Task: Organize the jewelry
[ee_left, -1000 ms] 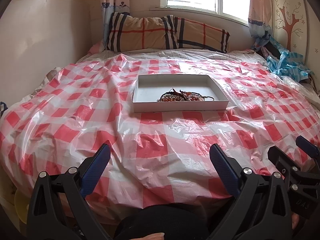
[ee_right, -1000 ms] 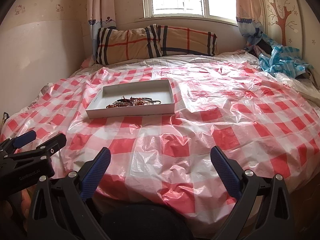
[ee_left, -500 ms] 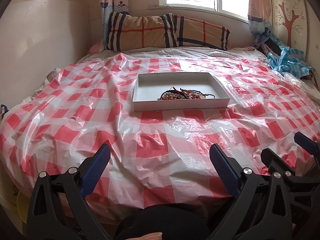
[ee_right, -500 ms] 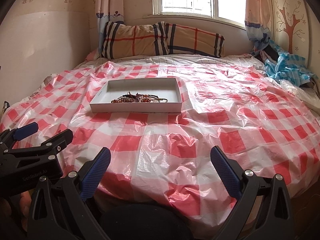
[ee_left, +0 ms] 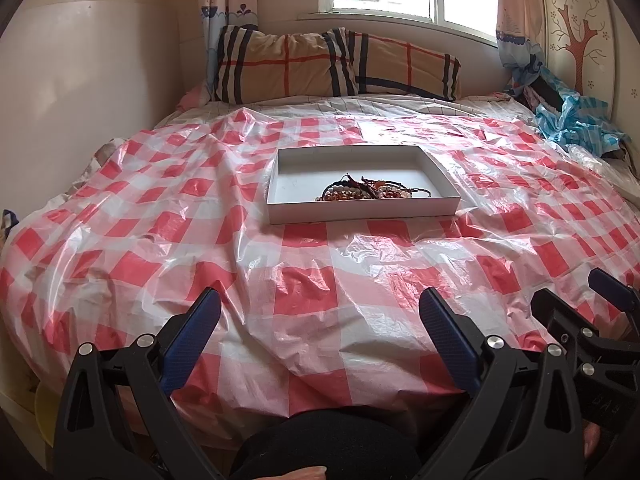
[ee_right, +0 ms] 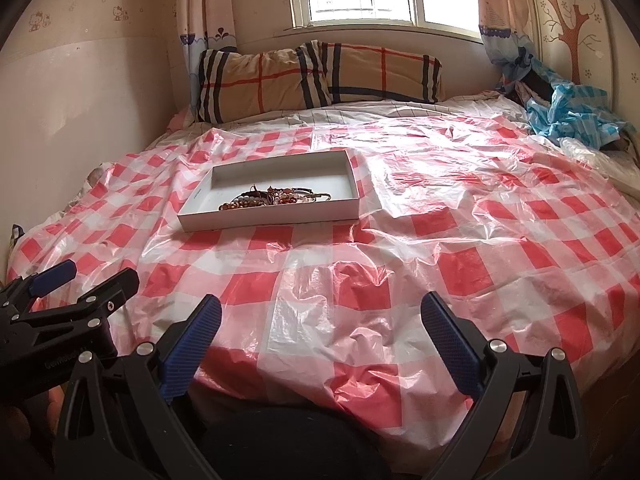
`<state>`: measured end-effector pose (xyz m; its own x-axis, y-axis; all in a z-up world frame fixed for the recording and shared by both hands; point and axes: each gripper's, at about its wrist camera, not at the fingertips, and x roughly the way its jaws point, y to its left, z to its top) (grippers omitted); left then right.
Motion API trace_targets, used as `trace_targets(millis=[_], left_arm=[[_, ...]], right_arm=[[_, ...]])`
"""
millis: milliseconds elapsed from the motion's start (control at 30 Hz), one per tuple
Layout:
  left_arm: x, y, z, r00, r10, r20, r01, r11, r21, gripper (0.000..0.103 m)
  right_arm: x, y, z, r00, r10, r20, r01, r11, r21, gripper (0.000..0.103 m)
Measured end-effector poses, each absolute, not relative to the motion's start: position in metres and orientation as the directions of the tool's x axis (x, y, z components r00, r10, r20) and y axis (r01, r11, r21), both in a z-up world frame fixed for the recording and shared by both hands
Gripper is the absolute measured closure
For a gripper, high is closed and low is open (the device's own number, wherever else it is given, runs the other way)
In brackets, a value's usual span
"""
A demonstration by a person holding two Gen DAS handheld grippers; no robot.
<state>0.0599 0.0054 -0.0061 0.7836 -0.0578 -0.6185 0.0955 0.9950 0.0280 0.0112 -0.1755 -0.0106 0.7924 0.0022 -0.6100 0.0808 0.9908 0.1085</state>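
A shallow white box lies on the bed's red-and-white checked plastic sheet. A tangled pile of beaded bracelets and dark cords lies in its near part. The box and the jewelry also show in the right wrist view. My left gripper is open and empty, low over the bed's near edge, well short of the box. My right gripper is open and empty beside it, to the right. Each gripper shows at the edge of the other's view.
Two plaid pillows lie at the head of the bed under a window. A crumpled blue plastic sheet lies at the far right corner. A wall runs along the bed's left side.
Both grippers have shifted slightly; the views have tilted up a little and the box appears a bit higher in frame. Both grippers stay open and empty.
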Motion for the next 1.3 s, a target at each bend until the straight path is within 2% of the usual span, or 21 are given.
trace_targets(millis=[1300], left_arm=[[0.0584, 0.0064, -0.0028, 0.797, -0.074, -0.599, 0.107, 0.994, 0.02, 0.008]], right_arm=[[0.0106, -0.1744, -0.0103, 0.794, -0.006, -0.608, 0.078, 0.993, 0.092, 0.007]])
